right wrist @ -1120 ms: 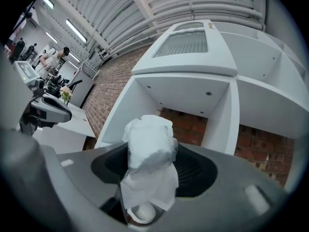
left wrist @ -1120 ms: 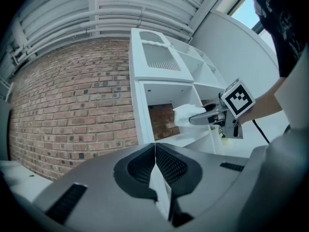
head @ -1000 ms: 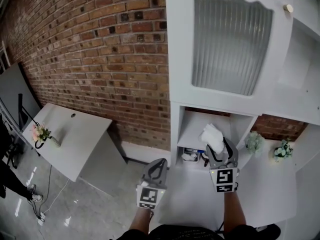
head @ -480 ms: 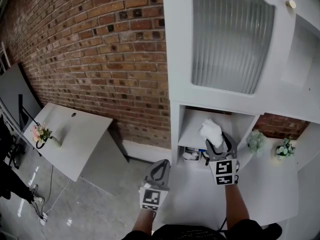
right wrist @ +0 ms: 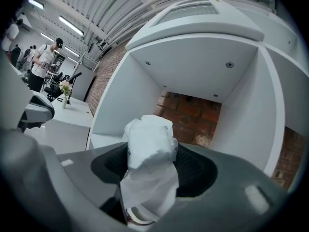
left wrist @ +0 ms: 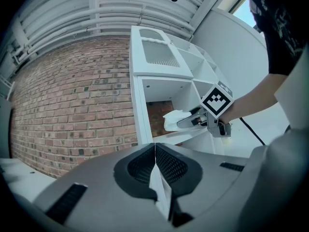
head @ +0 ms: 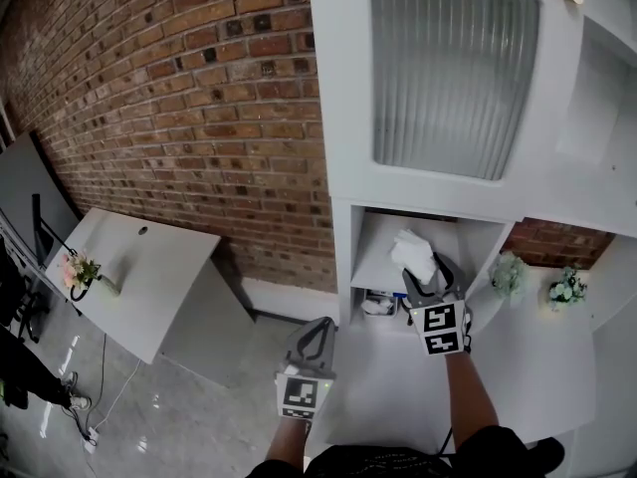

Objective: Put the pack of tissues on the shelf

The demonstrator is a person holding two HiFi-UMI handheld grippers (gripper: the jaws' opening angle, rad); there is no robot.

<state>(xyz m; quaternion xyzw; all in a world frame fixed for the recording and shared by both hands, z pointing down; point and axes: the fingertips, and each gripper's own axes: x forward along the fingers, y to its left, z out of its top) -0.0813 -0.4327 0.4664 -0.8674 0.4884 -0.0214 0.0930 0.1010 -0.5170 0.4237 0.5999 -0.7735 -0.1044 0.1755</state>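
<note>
Pinching the pack of tissues, the right gripper should reach deeper over the shelf before releasing; left gripper jaws pressed together.

We see the pack of tissues, white and crumpled in a soft wrapper. It is clamped between the jaws of the right gripper, and its top sticks out past the tips. It sits at the mouth of the shelf, a white open compartment with a brick back. We cannot tell whether it touches the shelf board.
</note>
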